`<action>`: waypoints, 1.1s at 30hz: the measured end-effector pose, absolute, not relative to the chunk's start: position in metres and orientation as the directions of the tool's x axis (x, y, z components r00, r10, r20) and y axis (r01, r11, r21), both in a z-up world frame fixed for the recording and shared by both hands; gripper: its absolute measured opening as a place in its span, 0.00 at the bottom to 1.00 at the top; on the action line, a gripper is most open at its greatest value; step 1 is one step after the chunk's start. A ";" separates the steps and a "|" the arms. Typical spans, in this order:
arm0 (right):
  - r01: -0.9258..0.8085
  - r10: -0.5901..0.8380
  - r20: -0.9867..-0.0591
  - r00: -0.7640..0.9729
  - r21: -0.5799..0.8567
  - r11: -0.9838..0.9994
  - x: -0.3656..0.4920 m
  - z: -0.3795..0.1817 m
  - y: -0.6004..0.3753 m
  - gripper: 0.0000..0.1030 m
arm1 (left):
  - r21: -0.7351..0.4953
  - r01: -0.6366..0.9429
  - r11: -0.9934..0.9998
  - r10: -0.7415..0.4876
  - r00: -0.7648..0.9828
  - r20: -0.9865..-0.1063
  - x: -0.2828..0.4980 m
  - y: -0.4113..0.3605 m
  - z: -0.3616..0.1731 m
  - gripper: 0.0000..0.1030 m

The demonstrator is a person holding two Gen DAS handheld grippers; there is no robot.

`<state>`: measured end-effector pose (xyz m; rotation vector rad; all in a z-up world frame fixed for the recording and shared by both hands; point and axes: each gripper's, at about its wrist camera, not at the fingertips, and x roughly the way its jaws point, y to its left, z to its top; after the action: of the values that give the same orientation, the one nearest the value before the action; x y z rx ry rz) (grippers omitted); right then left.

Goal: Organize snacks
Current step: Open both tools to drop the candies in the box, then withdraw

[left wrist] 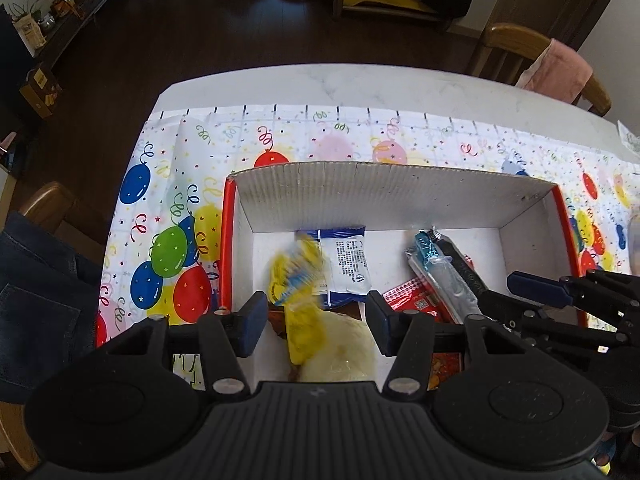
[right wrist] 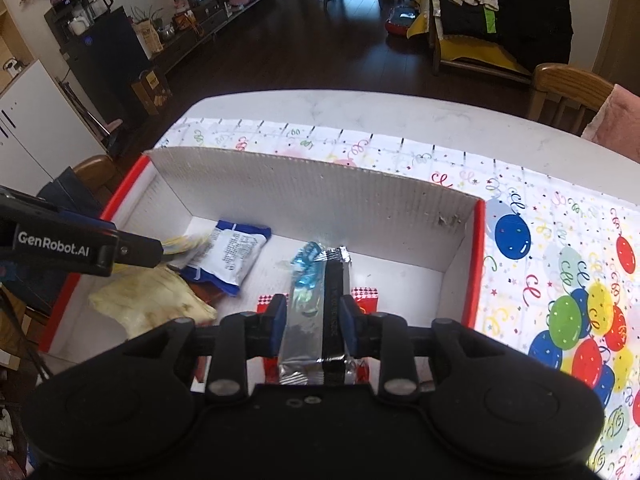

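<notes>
A white cardboard box (left wrist: pixel 360 188) with red outer sides holds the snacks. My left gripper (left wrist: pixel 316 328) hangs open over its near left part. A blurred yellow packet (left wrist: pixel 296 276) is between its fingers, clear of both pads. Below lie a pale yellow bag (left wrist: pixel 344 352) and a blue-and-white packet (left wrist: pixel 348 264). My right gripper (right wrist: pixel 314 320) is open at the box's right side. A silver packet (right wrist: pixel 304 320) and a black one (right wrist: pixel 334 300) lie between its fingers, over a red checked packet (right wrist: pixel 366 294). Its blue-padded finger (left wrist: pixel 536 286) shows in the left wrist view.
The box stands on a balloon-print cloth (right wrist: pixel 560 280) over a white marble table (left wrist: pixel 360 84). Wooden chairs stand at the far right (left wrist: pixel 516 40) and near left (left wrist: pixel 44 204); one carries a pink cloth (left wrist: pixel 560 68), the other denim. Dark floor lies beyond.
</notes>
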<state>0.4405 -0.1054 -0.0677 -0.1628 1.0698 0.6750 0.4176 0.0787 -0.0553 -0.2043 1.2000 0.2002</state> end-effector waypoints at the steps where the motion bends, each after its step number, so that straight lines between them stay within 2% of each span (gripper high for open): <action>1: -0.580 0.434 -0.848 0.305 0.196 0.791 0.438 -0.065 -0.106 0.31 | -0.051 -0.261 0.964 0.047 0.355 -0.934 0.415 0.079 -0.053 0.53; 18: -0.570 0.488 -0.788 0.377 0.218 0.792 0.371 -0.013 -0.120 0.45 | -0.093 -0.181 0.979 0.009 0.497 -0.868 0.338 0.066 -0.004 0.55; 24: -0.568 0.509 -0.761 0.403 0.228 0.791 0.342 0.003 -0.122 0.52 | -0.109 -0.142 0.984 -0.016 0.537 -0.844 0.303 0.063 0.009 0.59; 27: -0.566 0.521 -0.745 0.417 0.235 0.790 0.329 0.009 -0.125 0.62 | -0.117 -0.128 0.985 -0.027 0.555 -0.832 0.286 0.062 0.014 0.61; 28: -0.567 0.528 -0.736 0.423 0.239 0.788 0.324 0.011 -0.127 0.66 | -0.121 -0.124 0.985 -0.031 0.562 -0.826 0.280 0.062 0.016 0.65; 33: -0.570 0.547 -0.716 0.434 0.252 0.782 0.301 0.016 -0.132 0.71 | -0.119 -0.113 0.986 -0.030 0.592 -0.805 0.253 0.063 0.021 0.67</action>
<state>0.3013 -0.1323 0.0164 -0.0294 0.8798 0.6958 0.2535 0.0628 0.0205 -0.1642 0.9366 0.0488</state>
